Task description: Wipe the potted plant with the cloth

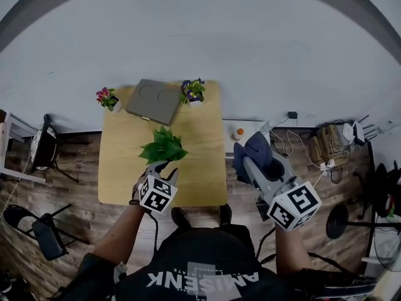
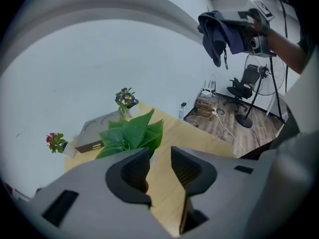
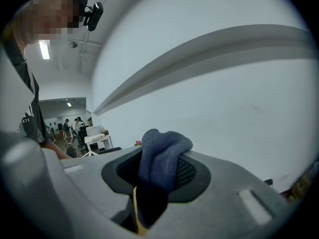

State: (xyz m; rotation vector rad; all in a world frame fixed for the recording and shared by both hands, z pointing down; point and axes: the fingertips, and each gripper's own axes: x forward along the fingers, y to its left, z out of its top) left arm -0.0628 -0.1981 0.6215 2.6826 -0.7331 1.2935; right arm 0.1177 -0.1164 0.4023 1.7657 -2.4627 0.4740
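Green potted plant (image 1: 163, 147): centre of table (image 1: 119, 168). Left gripper (image 2: 160, 159): over table's near edge, jaws apart, nothing between them. Right gripper (image 3: 160, 172): beyond table's right edge, clamped on blue cloth (image 3: 164, 147).

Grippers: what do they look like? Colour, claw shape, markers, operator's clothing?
Both are matte grey moulded plastic. The left gripper has two blunt rounded claw halves with black ribbed pads inside; the right gripper matches. Each carries a white cube with black square markers: left cube, right cube. The person wears a black top with white lettering.
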